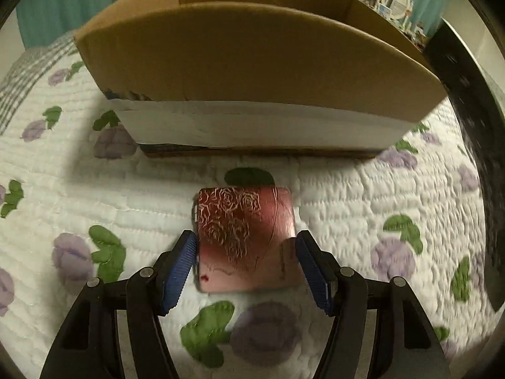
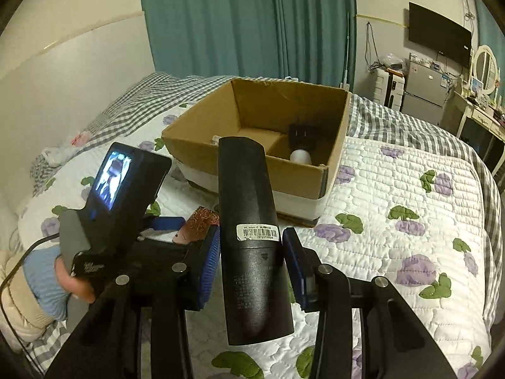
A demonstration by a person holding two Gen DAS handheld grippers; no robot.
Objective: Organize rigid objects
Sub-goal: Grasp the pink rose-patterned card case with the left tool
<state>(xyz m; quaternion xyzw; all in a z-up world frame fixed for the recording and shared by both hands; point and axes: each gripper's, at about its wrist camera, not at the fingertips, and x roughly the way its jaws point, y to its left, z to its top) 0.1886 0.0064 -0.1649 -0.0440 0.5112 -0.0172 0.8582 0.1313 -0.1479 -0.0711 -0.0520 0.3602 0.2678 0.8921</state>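
In the left wrist view my left gripper (image 1: 245, 249) is shut on a flat pink-red card case with a white rose pattern (image 1: 244, 237), held just above the quilt in front of the cardboard box (image 1: 252, 57). In the right wrist view my right gripper (image 2: 251, 249) is shut on a tall black tube with a barcode label (image 2: 249, 221), held upright above the bed. The left gripper's body with its small screen (image 2: 116, 195) sits to the left, and the pink case (image 2: 197, 224) shows beside it. The open box (image 2: 331, 145) holds a black item (image 2: 303, 135) and a white round one (image 2: 300, 156).
The bed carries a white quilt with purple flowers (image 2: 394, 205). Teal curtains (image 2: 246, 22) hang behind it. A wall TV (image 2: 438, 33), a small fridge (image 2: 423, 85) and a dressing table with round mirror (image 2: 484, 66) stand at the far right.
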